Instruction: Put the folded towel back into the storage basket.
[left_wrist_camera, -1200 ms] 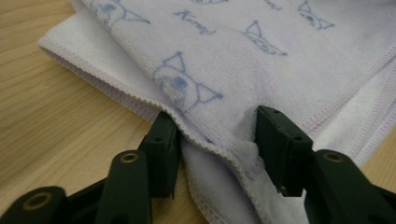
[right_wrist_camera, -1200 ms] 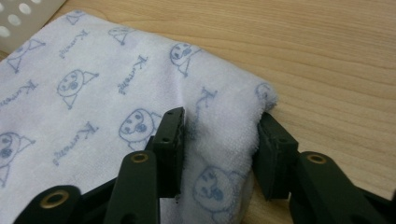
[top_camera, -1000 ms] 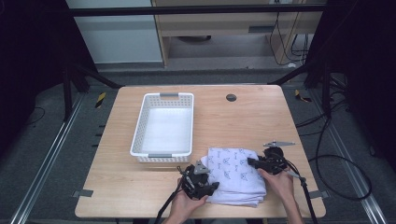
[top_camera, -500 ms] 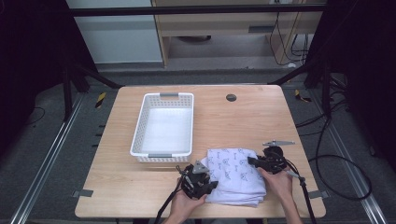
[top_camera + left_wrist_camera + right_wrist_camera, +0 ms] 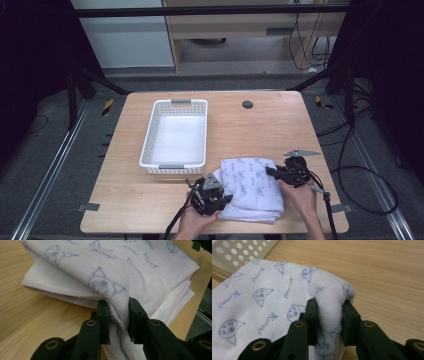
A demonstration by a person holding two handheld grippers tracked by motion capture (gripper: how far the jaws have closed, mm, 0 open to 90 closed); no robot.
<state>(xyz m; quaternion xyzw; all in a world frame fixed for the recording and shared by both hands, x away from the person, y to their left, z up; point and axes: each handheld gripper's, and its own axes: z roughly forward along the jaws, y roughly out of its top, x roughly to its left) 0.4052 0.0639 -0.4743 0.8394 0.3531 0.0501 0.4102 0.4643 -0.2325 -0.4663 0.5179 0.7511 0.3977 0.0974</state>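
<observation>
Lower centre of frame: left tool (image 5: 216, 192) and right tool (image 5: 280, 174) each pinch the folded towel (image 5: 250, 186); the basket (image 5: 176, 134), upper left, apparently sits empty on the bench (image 5: 260, 130).

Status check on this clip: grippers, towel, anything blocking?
Left gripper shut on towel, near edge. Right gripper shut on its far corner. Towel folded, flat on table. White basket alongside, nothing blocking.

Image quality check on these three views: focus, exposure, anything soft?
High view: wooden table evenly lit, surrounding floor dark. Left gripper view: white towel with blue cat prints sharp at the jaws, blurring toward its far edge. Right gripper view: towel crisp, white perforated plastic basket out of focus.
</observation>
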